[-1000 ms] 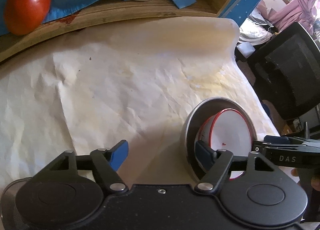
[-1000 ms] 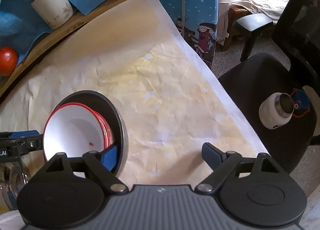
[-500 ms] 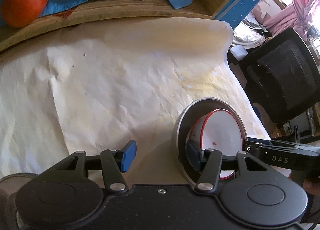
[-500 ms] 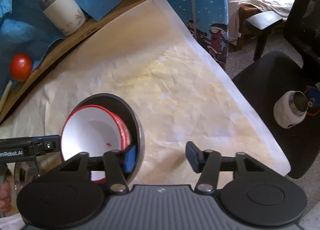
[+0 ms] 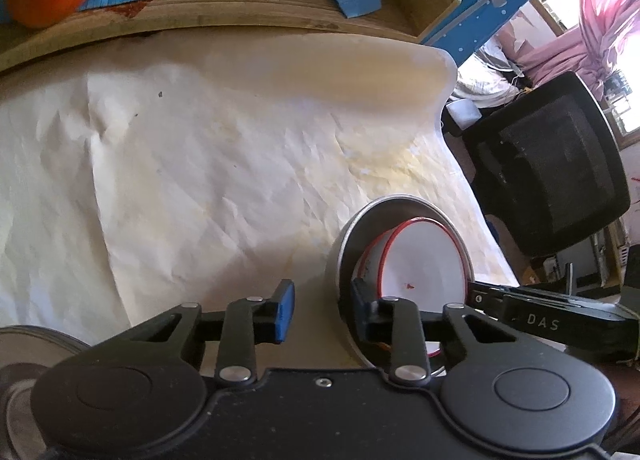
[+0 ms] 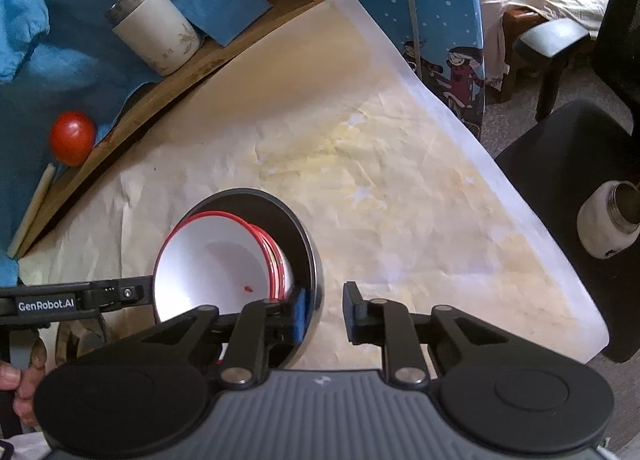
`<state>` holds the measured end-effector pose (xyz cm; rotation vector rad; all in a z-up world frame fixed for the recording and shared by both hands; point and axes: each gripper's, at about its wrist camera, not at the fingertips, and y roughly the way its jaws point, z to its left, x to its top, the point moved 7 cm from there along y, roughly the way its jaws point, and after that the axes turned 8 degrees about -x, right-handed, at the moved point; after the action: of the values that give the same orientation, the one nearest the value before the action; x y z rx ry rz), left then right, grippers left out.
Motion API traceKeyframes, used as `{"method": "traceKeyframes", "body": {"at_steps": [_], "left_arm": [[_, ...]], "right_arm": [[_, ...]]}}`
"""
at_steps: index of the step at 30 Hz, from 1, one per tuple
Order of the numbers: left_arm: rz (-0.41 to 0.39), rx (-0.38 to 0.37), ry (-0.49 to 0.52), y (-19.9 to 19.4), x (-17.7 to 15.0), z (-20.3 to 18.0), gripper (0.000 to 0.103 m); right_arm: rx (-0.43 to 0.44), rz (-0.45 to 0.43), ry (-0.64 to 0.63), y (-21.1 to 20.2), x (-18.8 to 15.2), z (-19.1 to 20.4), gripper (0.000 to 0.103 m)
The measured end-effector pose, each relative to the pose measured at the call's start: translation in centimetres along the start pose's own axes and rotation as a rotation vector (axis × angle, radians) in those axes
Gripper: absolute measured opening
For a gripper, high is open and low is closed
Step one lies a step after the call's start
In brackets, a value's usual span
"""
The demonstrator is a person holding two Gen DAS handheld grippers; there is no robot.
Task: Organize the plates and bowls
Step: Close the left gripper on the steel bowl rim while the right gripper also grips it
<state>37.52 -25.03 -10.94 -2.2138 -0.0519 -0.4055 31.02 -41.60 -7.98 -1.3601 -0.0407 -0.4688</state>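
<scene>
A metal bowl (image 5: 344, 244) (image 6: 316, 260) stands on the paper-covered table with red-rimmed white bowls (image 5: 424, 264) (image 6: 208, 272) leaning stacked inside it. My left gripper (image 5: 323, 310) straddles the bowl's near wall, one pad inside and one outside. Its jaws are closing, and a gap still shows between the outer pad and the wall. My right gripper (image 6: 325, 312) straddles the opposite wall the same way. Its jaws are closing too, with a sliver of paper showing beside the outer pad. Each gripper also shows from the side in the other's view.
A wooden tray (image 5: 240, 16) at the back holds a blue cloth, a tomato (image 6: 72, 138) and a white tumbler (image 6: 156, 36). A black chair (image 6: 560, 164) with a white bottle (image 6: 608, 220) stands past the paper's right edge. Metal ware (image 5: 24, 360) lies at lower left.
Both grippers' jaws have narrowed a lot around the metal bowl's rim. Both hands have tilted slightly but kept their place, and the bowls have not moved.
</scene>
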Motion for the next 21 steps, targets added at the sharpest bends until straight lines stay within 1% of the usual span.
{"method": "traceKeyframes", "body": {"at_steps": [1, 2, 4, 6, 14, 21], "left_arm": [[-0.001, -0.009, -0.006, -0.04, -0.01, -0.01, 0.024], [-0.001, -0.017, -0.010, -0.02, -0.04, -0.04, 0.023], [0.000, -0.032, -0.010, 0.04, -0.11, -0.20, 0.012], [0.006, -0.024, -0.003, 0.19, -0.23, -0.36, 0.011], [0.003, -0.031, -0.012, 0.33, -0.29, -0.32, 0.009], [0.004, -0.019, 0.003, 0.40, -0.27, -0.38, 0.011]], "right_arm": [[0.009, 0.001, 0.010, -0.01, -0.04, -0.08, 0.020], [0.023, 0.003, 0.019, 0.01, -0.03, -0.11, 0.017], [0.042, 0.004, 0.029, -0.04, -0.17, -0.04, 0.014], [0.040, 0.003, 0.028, -0.06, -0.26, 0.04, 0.013], [0.040, 0.002, 0.050, -0.11, -0.38, 0.00, 0.012], [0.045, 0.004, 0.082, -0.06, -0.48, -0.15, 0.012]]}}
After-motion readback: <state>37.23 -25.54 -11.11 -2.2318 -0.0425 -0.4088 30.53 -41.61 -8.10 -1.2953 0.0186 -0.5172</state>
